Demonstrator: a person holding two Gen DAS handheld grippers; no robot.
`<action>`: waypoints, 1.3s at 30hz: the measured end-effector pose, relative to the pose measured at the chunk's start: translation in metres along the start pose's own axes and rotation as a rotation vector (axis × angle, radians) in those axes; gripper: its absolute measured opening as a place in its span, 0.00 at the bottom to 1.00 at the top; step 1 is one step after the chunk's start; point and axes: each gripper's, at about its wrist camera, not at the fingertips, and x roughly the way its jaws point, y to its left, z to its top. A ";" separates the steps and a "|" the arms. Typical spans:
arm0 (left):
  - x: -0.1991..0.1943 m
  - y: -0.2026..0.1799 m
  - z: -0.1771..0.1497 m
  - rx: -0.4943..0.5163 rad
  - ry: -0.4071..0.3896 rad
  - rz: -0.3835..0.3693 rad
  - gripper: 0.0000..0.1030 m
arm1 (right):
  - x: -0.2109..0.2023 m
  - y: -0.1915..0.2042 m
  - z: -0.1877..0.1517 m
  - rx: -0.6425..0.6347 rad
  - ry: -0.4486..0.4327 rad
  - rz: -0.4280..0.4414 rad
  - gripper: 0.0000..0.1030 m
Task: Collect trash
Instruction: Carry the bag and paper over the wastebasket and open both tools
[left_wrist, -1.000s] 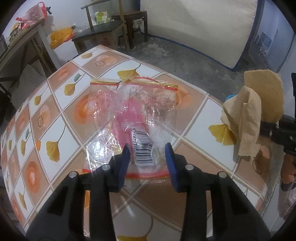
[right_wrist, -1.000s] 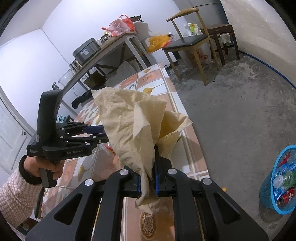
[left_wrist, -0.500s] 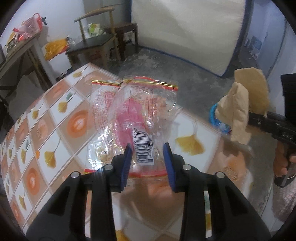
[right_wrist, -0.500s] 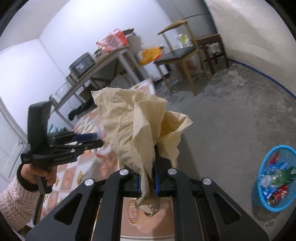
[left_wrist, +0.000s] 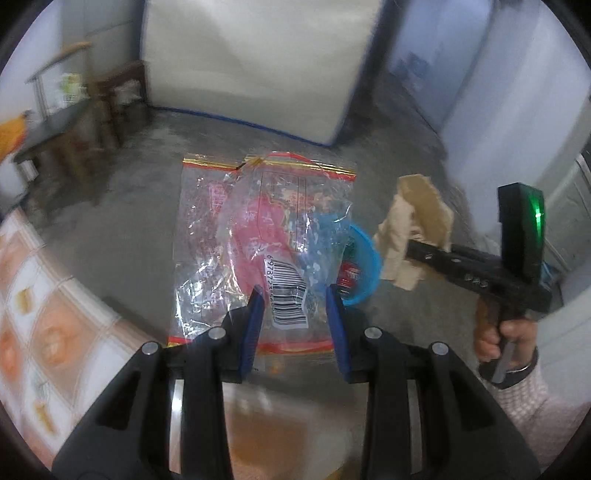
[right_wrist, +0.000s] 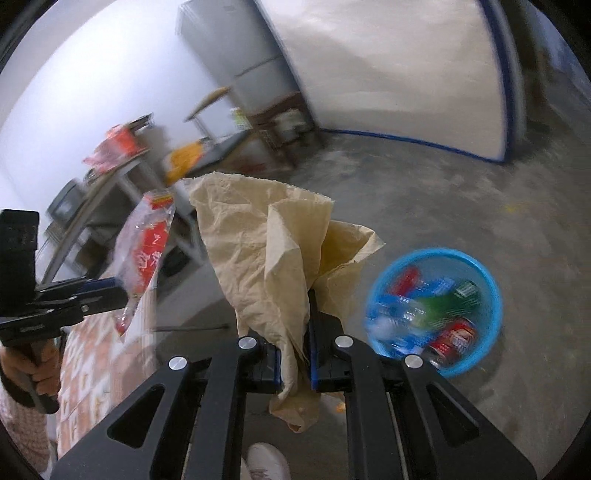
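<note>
One plastic bag (left_wrist: 266, 236), one crumpled paper (right_wrist: 269, 251), one blue basket (right_wrist: 493, 295).

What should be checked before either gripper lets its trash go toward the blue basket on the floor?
1. Left gripper grips the clear plastic wrapper with pink print and barcode: ok, held by its lower edge.
2. Right gripper grips the crumpled beige paper: ok, jaws shut on it.
3. Round blue plastic basket in sight: ok, on the concrete floor, already holding cans and bottles.
4. Basket has room left: ok, contents sit below the rim.
5. Either piece directly above the basket: cannot tell; the fisheye views are blurred.
6. Wrapper clear of the tiled table: ok, it hangs over the floor.
</note>
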 end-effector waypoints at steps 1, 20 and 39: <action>0.019 -0.011 0.008 0.007 0.033 -0.028 0.31 | 0.001 -0.020 -0.004 0.034 0.006 -0.023 0.10; 0.284 -0.052 0.076 -0.164 0.262 -0.105 0.68 | 0.118 -0.207 -0.047 0.423 0.136 -0.130 0.16; 0.163 -0.038 0.083 -0.164 0.086 -0.119 0.79 | 0.117 -0.199 -0.050 0.262 0.088 -0.215 0.69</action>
